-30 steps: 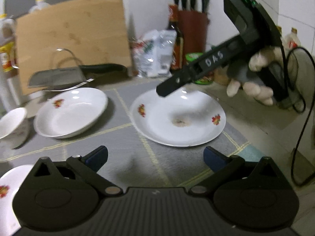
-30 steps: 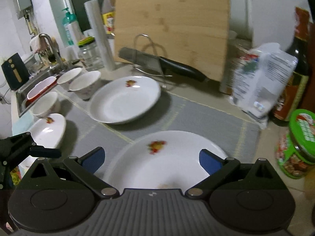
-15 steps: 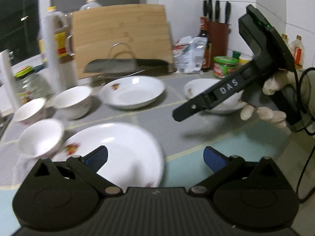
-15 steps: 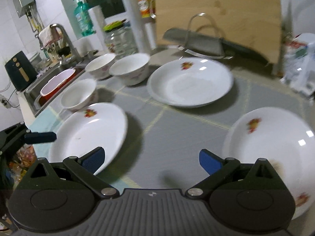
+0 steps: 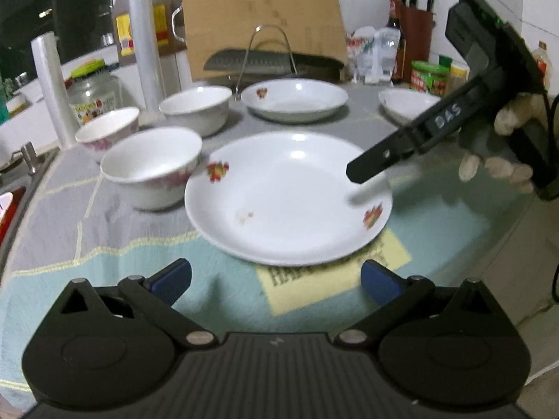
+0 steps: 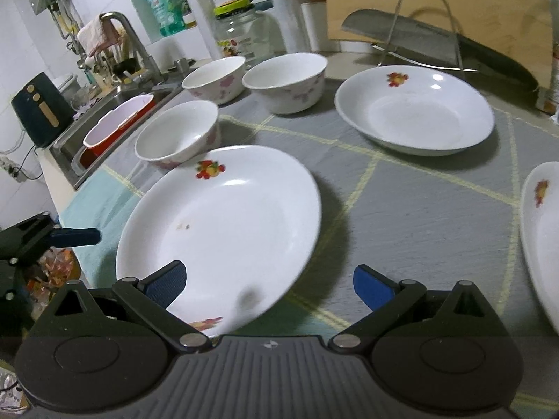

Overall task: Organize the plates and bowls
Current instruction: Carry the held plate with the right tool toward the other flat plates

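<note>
A white plate with fruit prints lies on the mat right ahead of my left gripper, which is open and holds nothing. In the right wrist view the same plate sits under my right gripper, also open, its left pad over the near rim. A finger of the right gripper hangs above the plate's right side. Three white bowls stand left and behind. A second plate lies further back and a third at the right edge.
A sink holding a red-and-white basin lies at the left. At the back stand a wooden cutting board, a cleaver on a wire rack, plastic rolls, a glass jar and a knife block.
Both cameras have swung left, from the right-hand plate to the near-left plate and the bowls. Both grippers have stayed open and hold nothing.
</note>
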Demonstrator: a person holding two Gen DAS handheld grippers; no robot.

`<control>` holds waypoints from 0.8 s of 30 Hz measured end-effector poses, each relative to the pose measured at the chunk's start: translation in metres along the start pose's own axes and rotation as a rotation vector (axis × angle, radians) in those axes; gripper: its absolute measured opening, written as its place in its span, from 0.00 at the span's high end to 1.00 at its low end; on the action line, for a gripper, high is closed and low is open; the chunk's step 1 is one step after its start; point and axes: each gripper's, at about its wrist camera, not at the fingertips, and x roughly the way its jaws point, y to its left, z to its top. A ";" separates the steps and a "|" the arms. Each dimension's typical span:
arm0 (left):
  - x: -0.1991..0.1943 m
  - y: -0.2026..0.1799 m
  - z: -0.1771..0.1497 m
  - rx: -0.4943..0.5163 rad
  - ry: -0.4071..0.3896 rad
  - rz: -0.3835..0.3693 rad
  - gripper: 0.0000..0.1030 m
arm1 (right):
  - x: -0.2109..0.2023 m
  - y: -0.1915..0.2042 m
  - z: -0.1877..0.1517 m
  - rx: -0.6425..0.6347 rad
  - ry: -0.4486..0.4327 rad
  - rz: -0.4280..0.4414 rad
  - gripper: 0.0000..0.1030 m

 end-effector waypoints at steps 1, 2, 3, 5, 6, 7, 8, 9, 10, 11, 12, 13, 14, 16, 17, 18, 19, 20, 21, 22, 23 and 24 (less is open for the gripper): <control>0.003 0.003 -0.002 0.001 0.004 -0.011 0.00 | 0.003 0.002 0.000 -0.003 0.004 0.000 0.00; 0.004 0.005 -0.003 0.003 0.002 -0.023 0.00 | 0.006 0.004 0.000 -0.007 0.010 0.003 0.00; 0.007 0.008 -0.005 0.005 0.001 -0.039 0.00 | 0.008 0.006 0.000 -0.009 0.015 0.006 0.00; 0.015 0.014 -0.007 0.003 0.016 -0.061 0.00 | 0.012 0.007 0.000 -0.010 0.026 0.010 0.00; 0.017 0.016 -0.008 0.004 0.020 -0.072 0.00 | 0.015 0.008 -0.001 -0.012 0.030 0.015 0.00; 0.020 0.018 -0.009 0.005 0.022 -0.083 0.00 | 0.017 0.009 -0.001 -0.015 0.036 0.019 0.00; 0.023 0.019 -0.009 0.005 0.025 -0.091 0.00 | 0.019 0.010 -0.001 -0.018 0.041 0.019 0.00; 0.025 0.021 -0.010 0.002 0.029 -0.102 0.01 | 0.021 0.010 -0.001 -0.022 0.045 0.021 0.00; 0.027 0.022 -0.010 0.002 0.026 -0.112 0.01 | 0.022 0.011 -0.001 -0.028 0.041 0.021 0.00; 0.028 0.023 -0.010 0.008 0.019 -0.117 0.01 | 0.023 0.012 -0.001 -0.034 0.040 0.024 0.00; 0.029 0.024 -0.009 0.015 0.016 -0.122 0.01 | 0.024 0.012 0.000 -0.036 0.040 0.027 0.00; 0.030 0.025 -0.008 0.021 0.015 -0.126 0.01 | 0.025 0.012 0.002 -0.036 0.039 0.033 0.00; 0.031 0.025 -0.008 0.027 0.013 -0.130 0.01 | 0.026 0.011 0.003 -0.033 0.037 0.039 0.00; 0.033 0.027 -0.006 0.044 0.009 -0.143 0.01 | 0.028 0.009 0.006 -0.028 0.033 0.053 0.00; 0.035 0.027 -0.005 0.055 0.007 -0.146 0.01 | 0.029 0.007 0.008 -0.025 0.031 0.059 0.00; 0.037 0.028 -0.004 0.066 0.006 -0.149 0.01 | 0.031 0.006 0.010 -0.022 0.029 0.064 0.00; 0.038 0.028 -0.003 0.077 0.004 -0.154 0.01 | 0.032 0.005 0.013 -0.019 0.026 0.070 0.00; 0.039 0.029 -0.003 0.085 0.002 -0.160 0.01 | 0.034 0.004 0.015 -0.015 0.025 0.075 0.00; 0.039 0.029 -0.002 0.095 0.001 -0.168 0.01 | 0.035 0.003 0.017 -0.013 0.023 0.080 0.00; 0.040 0.030 -0.001 0.103 0.001 -0.174 0.01 | 0.037 0.002 0.019 -0.011 0.023 0.084 0.00; 0.041 0.030 -0.001 0.112 0.000 -0.181 0.01 | 0.038 0.001 0.021 -0.009 0.021 0.089 0.00; 0.043 0.032 0.000 0.120 -0.001 -0.189 0.01 | 0.039 0.001 0.022 -0.009 0.020 0.093 0.00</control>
